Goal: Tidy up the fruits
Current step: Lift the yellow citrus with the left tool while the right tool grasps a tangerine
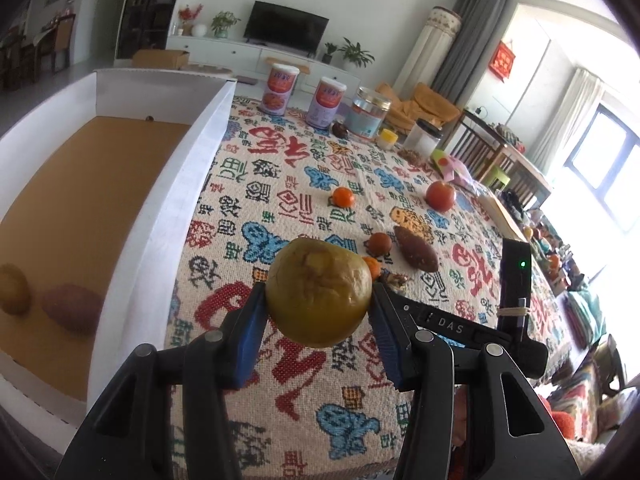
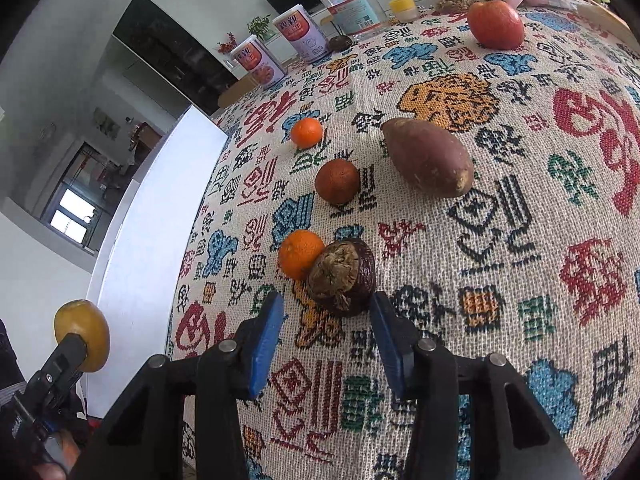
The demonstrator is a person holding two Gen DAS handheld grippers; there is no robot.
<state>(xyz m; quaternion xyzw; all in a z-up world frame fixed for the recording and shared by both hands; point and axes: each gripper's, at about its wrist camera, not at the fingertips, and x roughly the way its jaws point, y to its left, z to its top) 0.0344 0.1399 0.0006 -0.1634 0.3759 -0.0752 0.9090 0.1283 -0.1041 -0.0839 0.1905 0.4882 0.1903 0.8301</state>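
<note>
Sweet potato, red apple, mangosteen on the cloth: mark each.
sweet potato point(image 2: 428, 156), right wrist view, middle of its skin
red apple point(image 2: 496, 24), right wrist view, front face
mangosteen point(image 2: 344, 276), right wrist view, dried calyx

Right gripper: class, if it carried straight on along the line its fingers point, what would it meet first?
Most likely the dark, wrinkled mangosteen, which sits just ahead of the right gripper, between its fingertips. A small orange mandarin touches it on the left.

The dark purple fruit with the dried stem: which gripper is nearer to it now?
Right. The right gripper has the dark purple fruit at its fingertips, not clearly gripped. The left gripper is off beside the white box, shut on the yellow-green fruit.
</note>
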